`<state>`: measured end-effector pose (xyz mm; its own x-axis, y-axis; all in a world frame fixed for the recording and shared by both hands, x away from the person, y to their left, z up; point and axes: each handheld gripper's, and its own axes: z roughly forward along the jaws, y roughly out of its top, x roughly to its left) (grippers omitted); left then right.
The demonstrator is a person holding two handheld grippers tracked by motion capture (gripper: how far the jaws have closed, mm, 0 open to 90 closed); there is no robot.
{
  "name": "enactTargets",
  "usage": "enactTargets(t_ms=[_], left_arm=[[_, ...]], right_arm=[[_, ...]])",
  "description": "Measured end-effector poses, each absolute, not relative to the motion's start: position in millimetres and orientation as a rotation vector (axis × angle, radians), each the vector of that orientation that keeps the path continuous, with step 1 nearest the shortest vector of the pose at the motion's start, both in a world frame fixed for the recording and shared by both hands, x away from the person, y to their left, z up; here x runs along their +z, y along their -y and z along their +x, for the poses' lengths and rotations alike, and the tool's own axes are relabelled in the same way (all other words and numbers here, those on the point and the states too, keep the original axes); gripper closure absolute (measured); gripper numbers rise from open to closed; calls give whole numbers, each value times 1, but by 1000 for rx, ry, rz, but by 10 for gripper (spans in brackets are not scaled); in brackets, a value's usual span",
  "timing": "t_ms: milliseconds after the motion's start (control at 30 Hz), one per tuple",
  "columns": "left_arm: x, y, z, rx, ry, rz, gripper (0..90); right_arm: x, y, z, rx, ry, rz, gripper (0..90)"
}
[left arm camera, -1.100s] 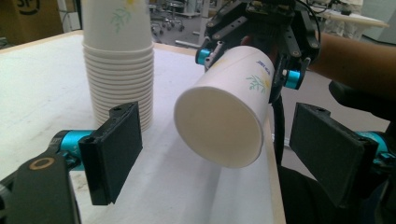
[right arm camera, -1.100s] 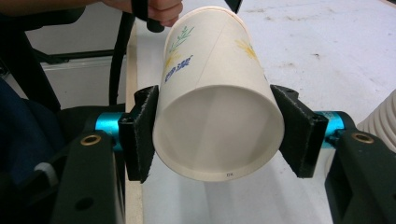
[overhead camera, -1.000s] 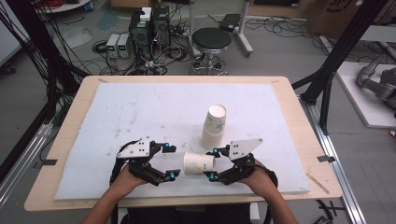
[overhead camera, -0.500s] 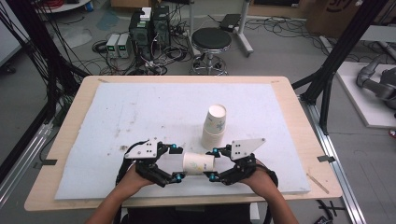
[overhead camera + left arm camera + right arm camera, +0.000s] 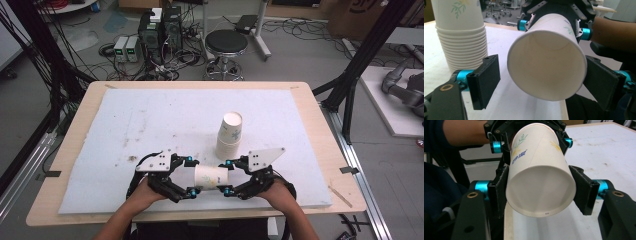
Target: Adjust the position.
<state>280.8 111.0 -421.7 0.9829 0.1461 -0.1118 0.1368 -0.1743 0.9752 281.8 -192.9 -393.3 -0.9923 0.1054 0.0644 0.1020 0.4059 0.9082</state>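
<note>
White floral-print paper cup (image 5: pixel 211 176) lies sideways at lower centre of the high view, clamped at its base by the right gripper (image 5: pixel 228 177). Left gripper (image 5: pixel 191 175), jaws apart and just closing around the rim, not pressing. Risk: squeezing could crush the thin rim, or an early right release drops the cup.

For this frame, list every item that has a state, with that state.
Paper cup: on its side, lifted off the table, empty.
Right tool: shut on the cup's base end.
Left tool: around the cup's open rim, jaws just closing, one pad apart from the rim.
Cup stack: upside down on the table, untouched.
Stool: upright, unoccupied.
</note>
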Motion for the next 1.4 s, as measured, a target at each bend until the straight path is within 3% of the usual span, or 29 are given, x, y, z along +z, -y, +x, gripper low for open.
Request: enactTargets(t_ms=[733,1100,1400], left_arm=[[-416,-114,279,-14,-183,1754,336],[-404,-122,279,-11,-219,1808,346],[-386,-126,280,10,-231,1960,345]], right_arm=[[-399,191,285,1766,-2666,233,371],[-394,190,283,1737,-2635,288,224],[-386,185,281,1618,-2612,279,217]])
